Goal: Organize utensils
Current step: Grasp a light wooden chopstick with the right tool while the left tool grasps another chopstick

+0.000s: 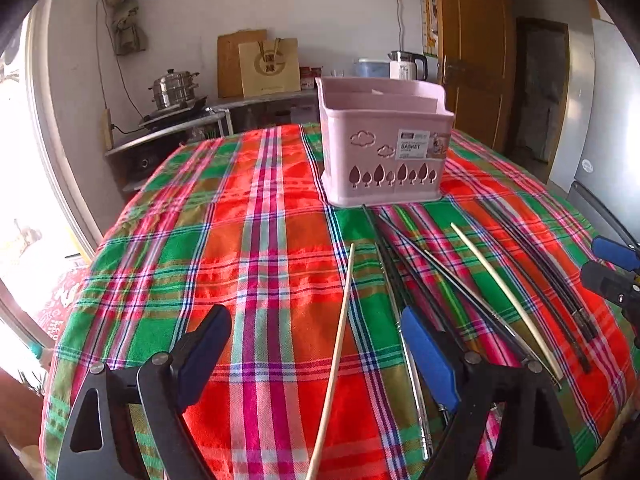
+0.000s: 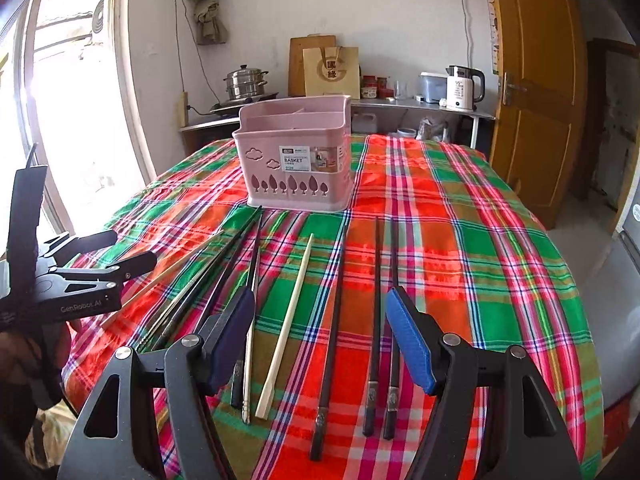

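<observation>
A pink utensil basket stands upright, with nothing in it, on the plaid tablecloth. In front of it several chopsticks lie loose. My left gripper is open low over the cloth, a pale wooden chopstick lying between its fingers, untouched. Black and metal chopsticks lie by its right finger. My right gripper is open above another pale chopstick and a black chopstick, with a black pair beside its right finger. The left gripper also shows at that view's left edge.
The table's near edge drops off just below both grippers. Behind the table runs a counter with a steel steamer pot, a paper bag and a kettle. A bright window is at left, a wooden door at right.
</observation>
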`<state>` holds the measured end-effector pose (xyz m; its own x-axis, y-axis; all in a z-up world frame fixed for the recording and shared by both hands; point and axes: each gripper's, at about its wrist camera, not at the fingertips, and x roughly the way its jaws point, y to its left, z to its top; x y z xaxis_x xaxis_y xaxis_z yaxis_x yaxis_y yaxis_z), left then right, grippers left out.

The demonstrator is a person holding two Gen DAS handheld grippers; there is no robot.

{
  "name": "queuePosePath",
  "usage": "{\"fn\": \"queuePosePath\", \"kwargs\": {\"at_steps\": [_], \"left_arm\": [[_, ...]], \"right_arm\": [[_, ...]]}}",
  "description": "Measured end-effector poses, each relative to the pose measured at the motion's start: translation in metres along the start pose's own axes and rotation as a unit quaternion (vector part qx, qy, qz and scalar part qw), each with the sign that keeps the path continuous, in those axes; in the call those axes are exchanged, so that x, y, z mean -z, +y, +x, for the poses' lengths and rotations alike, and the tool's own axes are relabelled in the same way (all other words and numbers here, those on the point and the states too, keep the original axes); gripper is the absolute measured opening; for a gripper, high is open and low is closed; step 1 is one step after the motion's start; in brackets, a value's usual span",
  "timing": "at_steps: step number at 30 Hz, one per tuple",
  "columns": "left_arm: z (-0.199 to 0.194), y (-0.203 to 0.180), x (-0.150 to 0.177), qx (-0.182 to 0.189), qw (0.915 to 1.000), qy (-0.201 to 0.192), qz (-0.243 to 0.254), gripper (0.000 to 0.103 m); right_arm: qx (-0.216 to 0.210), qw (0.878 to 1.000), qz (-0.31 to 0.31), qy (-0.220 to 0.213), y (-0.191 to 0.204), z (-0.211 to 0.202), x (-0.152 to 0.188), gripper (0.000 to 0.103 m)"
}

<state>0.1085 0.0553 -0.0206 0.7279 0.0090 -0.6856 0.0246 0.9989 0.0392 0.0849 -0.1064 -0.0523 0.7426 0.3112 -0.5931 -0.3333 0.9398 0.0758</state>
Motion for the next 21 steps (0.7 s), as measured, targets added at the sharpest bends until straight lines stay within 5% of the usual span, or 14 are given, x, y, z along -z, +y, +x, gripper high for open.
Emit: {"fn": "queuePosePath", "kwargs": {"at_steps": [5,11,21], "left_arm": [[0.037,0.005,-0.005,0.008,0.998,0.058,0.025,0.07],[0.056,0.002,-0.01,0.026,0.9956,0.082,0.039,0.059],[0.069,-0.006,-0.022,0.035,0.9943,0.09,0.046,0.037]], "right_arm": [[-0.013,0.999,-0.008,0.038,0.006,0.03,-0.01,0.043],[-0.041,0.996,-0.023,0.073,0.019,0.056,-0.02,0.03],[-0.022,0.994,-0.019,0.11,0.013,0.092,-0.036,0.026]]}}
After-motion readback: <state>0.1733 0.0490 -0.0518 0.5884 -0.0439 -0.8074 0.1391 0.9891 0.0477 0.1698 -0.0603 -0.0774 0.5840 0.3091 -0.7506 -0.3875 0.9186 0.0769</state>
